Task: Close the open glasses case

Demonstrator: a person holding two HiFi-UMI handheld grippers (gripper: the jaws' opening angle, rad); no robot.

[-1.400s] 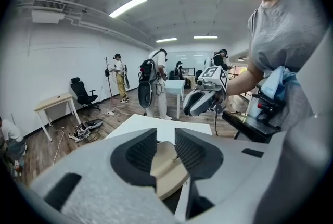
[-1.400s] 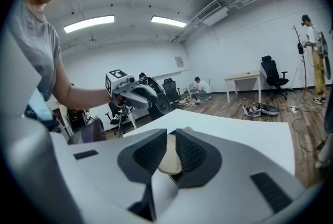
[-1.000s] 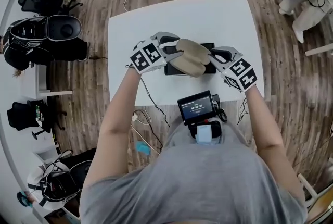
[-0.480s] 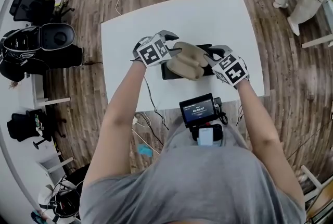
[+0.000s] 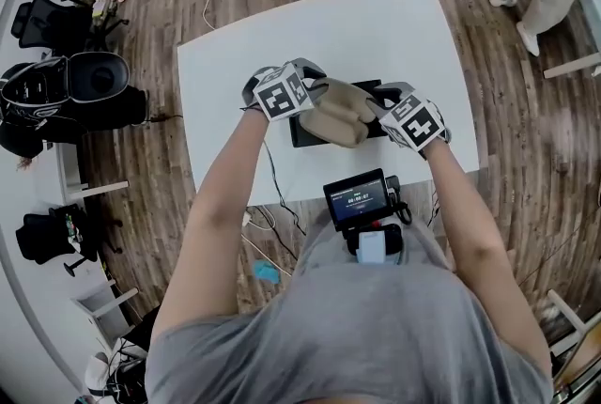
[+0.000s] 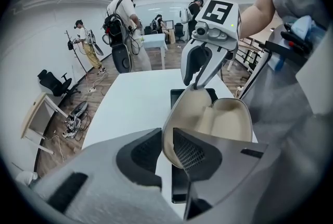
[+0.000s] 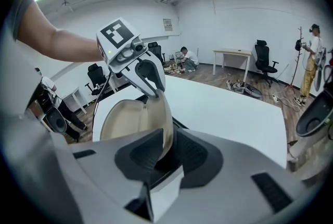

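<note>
The beige glasses case (image 5: 343,111) hangs open over a black tray (image 5: 302,135) on the white table (image 5: 376,26). Its pale lining faces up in the left gripper view, case (image 6: 223,119). My left gripper (image 5: 315,94) has just been closing its jaws, and the case's left rim sits clamped between them (image 6: 167,150). My right gripper (image 5: 377,104) grips the opposite end; the thin case wall (image 7: 130,119) stands pinched between the right gripper's (image 7: 169,147) pads. Each gripper shows in the other's view, the right gripper (image 6: 200,81) and the left gripper (image 7: 152,85), both at the case's rim.
A small screen device (image 5: 355,195) sits at the person's waist by the table's near edge, with cables (image 5: 268,205) hanging there. Office chairs (image 5: 66,92) stand on the wooden floor at the left. Several people (image 6: 122,30) stand beyond the table.
Both grippers have sunk and tipped further downward, bringing the case closer to the black tray. The case has stayed between them.
</note>
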